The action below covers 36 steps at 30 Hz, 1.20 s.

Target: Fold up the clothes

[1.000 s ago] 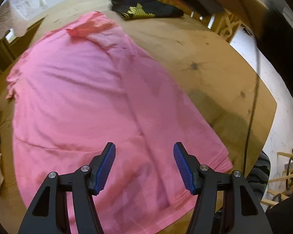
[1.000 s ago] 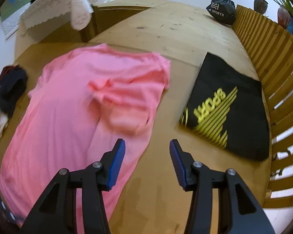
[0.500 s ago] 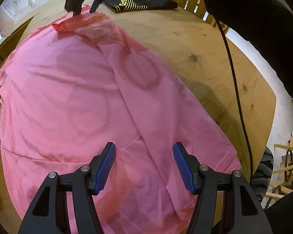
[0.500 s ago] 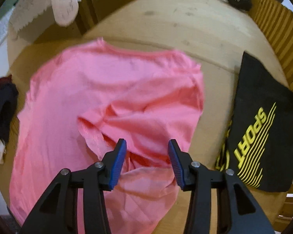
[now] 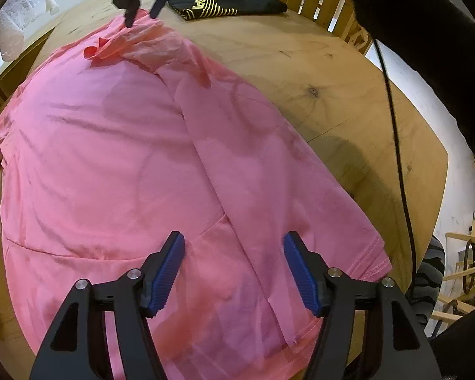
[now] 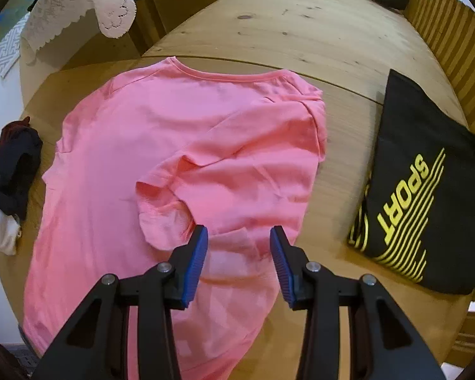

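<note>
Your pink T-shirt [image 6: 180, 145] lies spread on the round wooden table [image 6: 300, 31], neckline away from the right camera, with one long side strip already turned in over the body and its sleeve [image 6: 164, 202] doubled back on top. The far side and its sleeve lie flat and unfolded, so the shirt is part-folded at best.

Your left gripper [image 5: 234, 272] hangs over the hem end with its jaws spread wide, holding nothing. Your right gripper [image 6: 239, 262] sits low over the folded sleeve, jaws also well apart and empty, the cloth only passing beneath them. In the left view its tips appear right at the bunched sleeve [image 5: 126, 41].

The risk is in that sleeve — it is rumpled and stands up in a loose loop. Close on it now and you may pinch several layers together, then drag the turned-in strip out of line as you lift. A grab at the hem with the left could likewise catch both the flap edge [image 5: 212, 174] and the body beneath. The hem already hangs near the table edge, so a hard pull your way could slide the shirt off. The folded black SPORT garment [image 6: 427, 177] lies just beside — a wide swing could disturb it.
</note>
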Available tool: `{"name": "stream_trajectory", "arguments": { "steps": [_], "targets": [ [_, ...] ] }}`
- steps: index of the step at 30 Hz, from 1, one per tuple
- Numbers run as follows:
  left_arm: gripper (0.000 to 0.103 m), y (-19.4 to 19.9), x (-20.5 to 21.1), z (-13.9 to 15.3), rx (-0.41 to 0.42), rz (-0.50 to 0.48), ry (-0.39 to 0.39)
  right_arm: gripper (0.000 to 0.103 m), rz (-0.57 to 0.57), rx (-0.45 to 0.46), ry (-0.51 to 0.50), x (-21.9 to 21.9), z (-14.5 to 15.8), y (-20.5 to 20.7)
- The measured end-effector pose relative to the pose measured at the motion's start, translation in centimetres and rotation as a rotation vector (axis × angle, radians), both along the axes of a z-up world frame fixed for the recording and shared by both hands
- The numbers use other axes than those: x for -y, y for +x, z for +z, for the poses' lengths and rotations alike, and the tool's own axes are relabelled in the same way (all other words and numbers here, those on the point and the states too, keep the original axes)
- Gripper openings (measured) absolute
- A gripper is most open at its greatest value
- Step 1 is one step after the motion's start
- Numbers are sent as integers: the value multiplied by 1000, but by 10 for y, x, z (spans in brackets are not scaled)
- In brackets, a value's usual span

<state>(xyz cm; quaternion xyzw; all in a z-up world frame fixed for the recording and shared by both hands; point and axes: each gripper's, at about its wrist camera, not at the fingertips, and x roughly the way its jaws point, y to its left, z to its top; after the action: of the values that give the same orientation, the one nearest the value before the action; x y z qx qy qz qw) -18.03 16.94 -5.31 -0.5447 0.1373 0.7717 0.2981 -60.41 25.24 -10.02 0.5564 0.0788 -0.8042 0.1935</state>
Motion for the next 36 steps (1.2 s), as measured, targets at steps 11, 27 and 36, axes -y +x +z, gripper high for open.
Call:
{"name": "stream_trajectory", "arguments": {
  "steps": [11,27,36],
  "targets": [
    [63,-2,7,3,18,-8,18,40,91,-28,120,40,-17,-20],
    [63,1,21,7,19,-17,55,44,26,89,-96,44,-21,-51],
    [65,11,25,9,13,-18,56,44,34,2,121,9,-12,-34]
  ]
}}
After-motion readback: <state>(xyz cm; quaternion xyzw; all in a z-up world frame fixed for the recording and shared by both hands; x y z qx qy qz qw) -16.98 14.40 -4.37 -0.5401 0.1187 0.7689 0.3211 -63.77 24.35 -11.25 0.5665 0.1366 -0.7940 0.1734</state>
